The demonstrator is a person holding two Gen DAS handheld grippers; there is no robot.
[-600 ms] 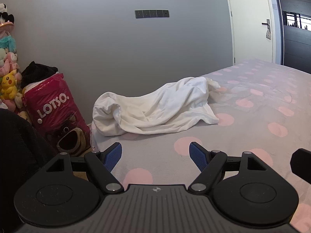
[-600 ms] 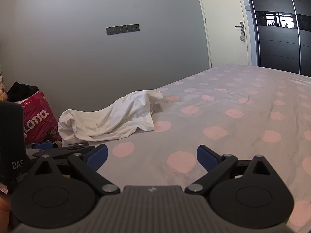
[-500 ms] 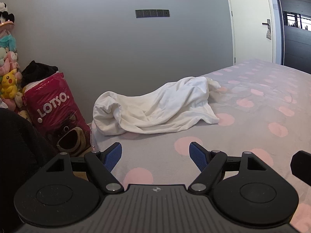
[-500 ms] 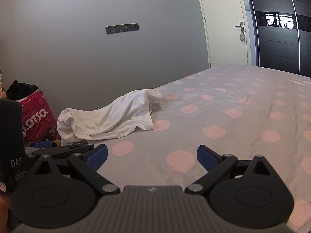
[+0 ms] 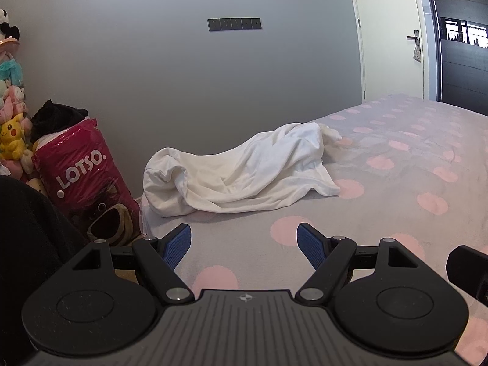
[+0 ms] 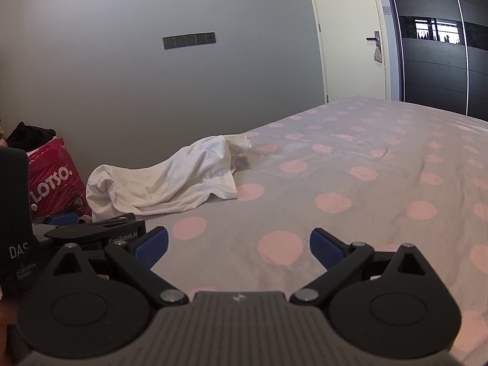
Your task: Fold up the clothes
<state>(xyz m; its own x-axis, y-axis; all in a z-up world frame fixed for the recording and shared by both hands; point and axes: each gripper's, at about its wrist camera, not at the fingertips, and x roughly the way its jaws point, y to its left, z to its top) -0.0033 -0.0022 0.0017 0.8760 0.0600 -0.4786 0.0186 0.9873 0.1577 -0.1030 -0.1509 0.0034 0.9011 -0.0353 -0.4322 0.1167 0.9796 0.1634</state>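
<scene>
A crumpled white garment (image 5: 241, 170) lies in a long heap near the left edge of a grey bed with pink dots (image 5: 396, 189). In the right wrist view the same white garment (image 6: 164, 180) shows further off to the left. My left gripper (image 5: 244, 241) hovers open over the bedspread, a short way in front of the garment, with nothing between its blue pads. My right gripper (image 6: 238, 244) is open too, empty, above bare bedspread (image 6: 350, 183) to the right of the garment. The left gripper's body (image 6: 91, 231) shows at the right wrist view's left edge.
A red LOTSO bag (image 5: 82, 180) with dark clothes on top stands on the floor left of the bed, beside a stack of plush toys (image 5: 12, 134). A grey wall with a switch panel (image 5: 234, 24) lies behind. A door (image 5: 390, 36) and dark wardrobe stand at the far right.
Both views have crept very slightly; the garment and both open grippers stand as before.
</scene>
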